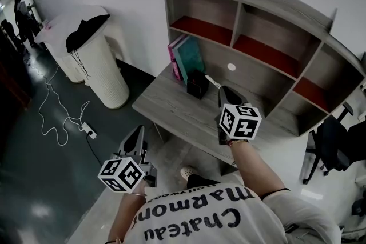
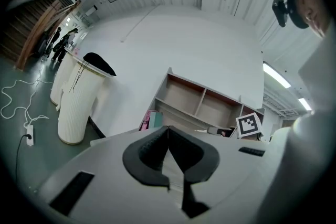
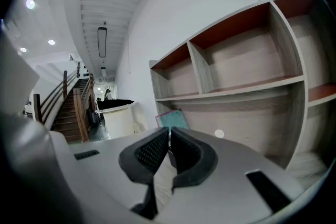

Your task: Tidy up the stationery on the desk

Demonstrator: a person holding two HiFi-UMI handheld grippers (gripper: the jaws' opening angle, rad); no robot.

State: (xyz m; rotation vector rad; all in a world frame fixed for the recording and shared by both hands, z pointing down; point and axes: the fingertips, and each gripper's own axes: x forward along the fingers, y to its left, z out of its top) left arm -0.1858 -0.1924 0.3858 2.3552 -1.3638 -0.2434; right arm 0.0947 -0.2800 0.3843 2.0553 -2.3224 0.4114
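Black pen holder (image 1: 197,84) and teal book (image 1: 190,54) stand at the desk's (image 1: 171,108) left rear. Left gripper (image 1: 138,133) is pressed together, right gripper (image 1: 224,92) nearly so, both empty. Advancing the right gripper unopened would likely topple the holder.

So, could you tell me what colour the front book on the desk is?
The book is teal, best seen in the head view.

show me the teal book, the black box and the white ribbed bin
teal book (image 1: 190,56), head view, middle of its front cover
black box (image 1: 197,84), head view, middle of the box
white ribbed bin (image 1: 107,71), head view, its ribbed outer wall
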